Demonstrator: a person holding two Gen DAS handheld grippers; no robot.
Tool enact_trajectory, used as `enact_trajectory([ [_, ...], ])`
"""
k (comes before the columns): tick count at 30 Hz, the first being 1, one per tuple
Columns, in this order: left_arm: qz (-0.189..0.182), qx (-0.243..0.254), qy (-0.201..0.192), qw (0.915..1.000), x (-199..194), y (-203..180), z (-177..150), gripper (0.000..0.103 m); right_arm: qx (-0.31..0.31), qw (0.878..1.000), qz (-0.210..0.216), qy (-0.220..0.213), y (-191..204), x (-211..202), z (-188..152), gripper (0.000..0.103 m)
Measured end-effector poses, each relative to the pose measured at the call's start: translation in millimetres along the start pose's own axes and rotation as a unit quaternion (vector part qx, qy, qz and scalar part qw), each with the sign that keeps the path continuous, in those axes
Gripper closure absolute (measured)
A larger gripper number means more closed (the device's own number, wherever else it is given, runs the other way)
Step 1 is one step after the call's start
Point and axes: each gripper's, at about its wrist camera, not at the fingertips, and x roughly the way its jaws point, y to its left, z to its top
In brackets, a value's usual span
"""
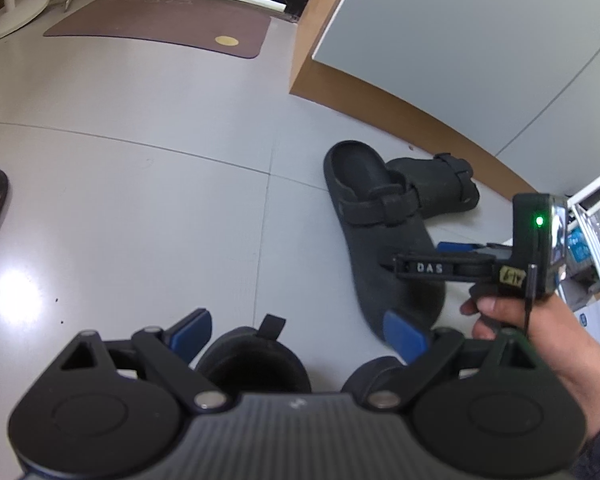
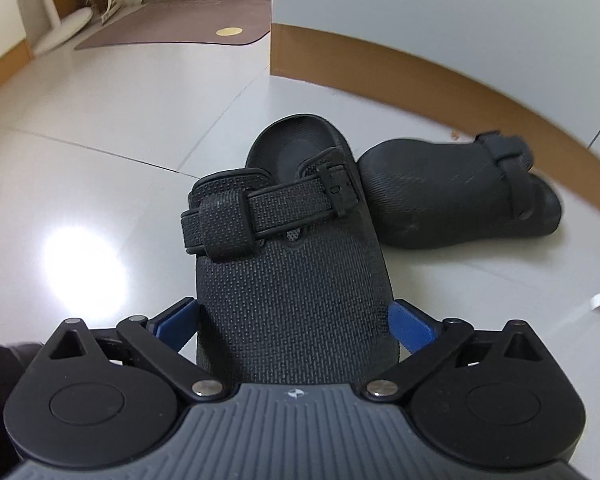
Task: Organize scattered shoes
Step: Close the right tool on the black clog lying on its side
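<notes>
Right gripper (image 2: pixel 294 322) spread wide around toe of black textured rubber clog (image 2: pixel 292 264), pads apart from it. Left gripper (image 1: pixel 300 334) open over dark shoe opening (image 1: pixel 256 364). Step: grasping clog. Next: close jaws, align beside overturned twin clog (image 2: pixel 456 196).

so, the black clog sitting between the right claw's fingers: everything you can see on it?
The black clog looks like textured rubber or foam with a dotted, woven-like surface. A strap crosses the upper and ends at a buckle. The open heel cup points away from the camera and the toe lies between the blue fingers of the right claw, with small gaps either side. It sits sole-down on the pale tiled floor. The second clog lies tipped over close beside its heel end; contact is unclear.
</notes>
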Motion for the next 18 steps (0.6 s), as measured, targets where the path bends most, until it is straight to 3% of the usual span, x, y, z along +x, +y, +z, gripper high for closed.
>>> enact_trajectory([
  [3,0.001,-0.001,-0.001,1.0000,-0.6,1.4,0.8,0.009,0.017,1.000,0.020,0.002,-4.9,1.5,-1.7,0.004],
  [5,0.002,-0.005,-0.002,1.0000,-0.8,3.4,0.8,0.009,0.030,0.999,0.029,0.006,-10.3,1.3,-3.2,0.015],
  [7,0.002,-0.011,0.001,0.9999,0.1,5.2,0.1,0.009,0.098,0.993,0.060,0.023,-30.7,0.2,-5.7,0.027],
  [10,0.001,-0.010,0.002,0.9999,2.4,2.3,1.2,0.009,0.124,0.989,0.074,0.032,-37.8,-1.5,-7.2,0.031],
  [13,-0.001,-0.006,0.002,1.0000,1.9,0.4,1.5,0.009,0.086,0.994,0.062,0.034,-25.3,-3.1,-5.9,0.026],
  [14,-0.001,-0.005,0.002,1.0000,1.6,0.3,1.8,0.009,0.062,0.996,0.055,0.033,-18.0,-2.5,-4.6,0.014],
  [16,-0.001,-0.007,0.000,1.0000,0.1,2.1,3.0,0.009,0.040,0.998,0.044,0.032,-11.9,0.5,-2.2,0.005],
  [18,-0.001,-0.010,-0.002,0.9999,-1.6,5.0,4.4,0.009,0.008,0.999,0.026,0.029,-4.3,4.9,2.1,0.004],
])
